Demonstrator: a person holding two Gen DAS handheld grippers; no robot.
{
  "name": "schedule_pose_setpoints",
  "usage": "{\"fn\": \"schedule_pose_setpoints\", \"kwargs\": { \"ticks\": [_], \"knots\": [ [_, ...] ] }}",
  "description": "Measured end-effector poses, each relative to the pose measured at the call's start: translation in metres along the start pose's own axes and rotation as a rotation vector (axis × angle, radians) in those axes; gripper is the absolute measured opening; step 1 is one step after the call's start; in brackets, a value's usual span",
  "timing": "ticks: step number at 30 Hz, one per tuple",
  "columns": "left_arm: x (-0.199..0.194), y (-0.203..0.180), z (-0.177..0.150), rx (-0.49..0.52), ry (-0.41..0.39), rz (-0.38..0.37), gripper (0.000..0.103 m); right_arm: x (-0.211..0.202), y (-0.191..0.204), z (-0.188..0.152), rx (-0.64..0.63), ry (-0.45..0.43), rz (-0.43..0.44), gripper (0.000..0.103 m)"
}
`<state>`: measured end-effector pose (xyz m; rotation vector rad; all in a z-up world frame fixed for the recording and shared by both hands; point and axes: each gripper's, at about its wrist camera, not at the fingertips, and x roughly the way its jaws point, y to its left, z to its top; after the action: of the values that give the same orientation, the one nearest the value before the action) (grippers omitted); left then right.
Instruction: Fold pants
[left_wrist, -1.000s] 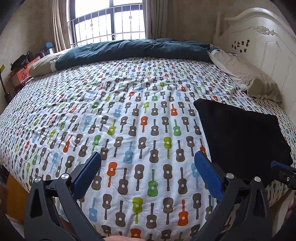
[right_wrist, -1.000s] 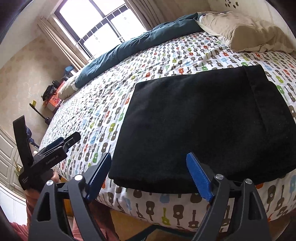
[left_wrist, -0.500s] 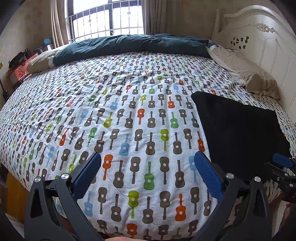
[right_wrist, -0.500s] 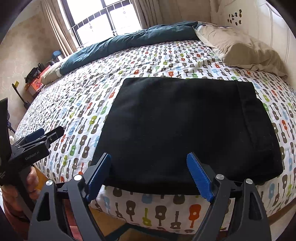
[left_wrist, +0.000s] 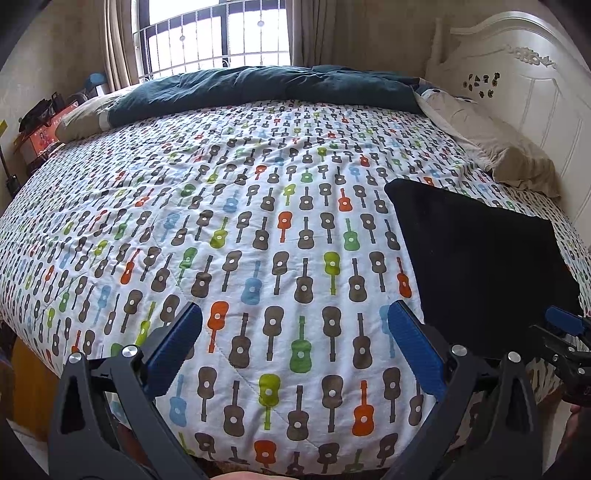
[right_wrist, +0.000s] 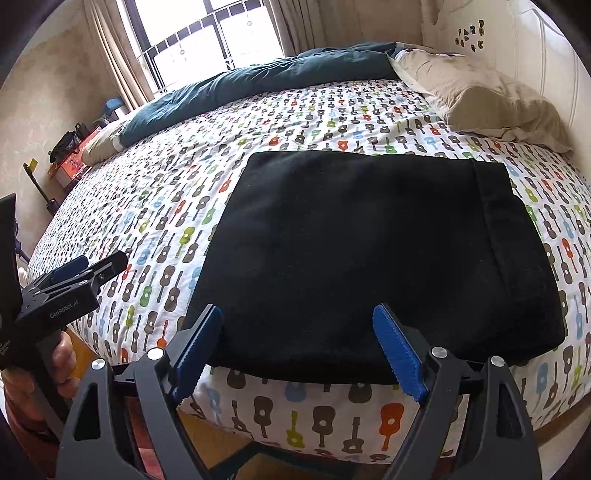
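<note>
Pants (right_wrist: 369, 258) are lying folded into a flat black rectangle near the front edge of the bed (left_wrist: 258, 221), right part of the guitar-print quilt, short of the beige pillow (right_wrist: 480, 103) by the headboard. Right gripper (right_wrist: 299, 350) is hovering just in front of the near folded edge, jaws spread wide, nothing between them, likely lined up to check or square the stack. Left gripper (left_wrist: 295, 343) is hanging over bare quilt, well apart from the pants, also released and empty, probably parked out of the way. Long axis of the bundle is running side to side along the bed edge; a seam or hem band is sitting at its right end. Fold is looking essentially done, judging by the tidy shape.
</note>
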<state>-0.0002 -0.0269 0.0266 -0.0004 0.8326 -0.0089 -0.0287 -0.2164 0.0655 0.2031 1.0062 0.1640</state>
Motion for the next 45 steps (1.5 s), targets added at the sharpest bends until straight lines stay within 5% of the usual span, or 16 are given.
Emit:
{"fn": "schedule_pose_setpoints", "kwargs": {
  "ticks": [45],
  "knots": [
    [0.0011,0.0020,-0.0072,-0.013,0.031,0.006,0.100,0.0014,0.0078,-0.0062,-0.014,0.009,0.007,0.084]
  ]
}}
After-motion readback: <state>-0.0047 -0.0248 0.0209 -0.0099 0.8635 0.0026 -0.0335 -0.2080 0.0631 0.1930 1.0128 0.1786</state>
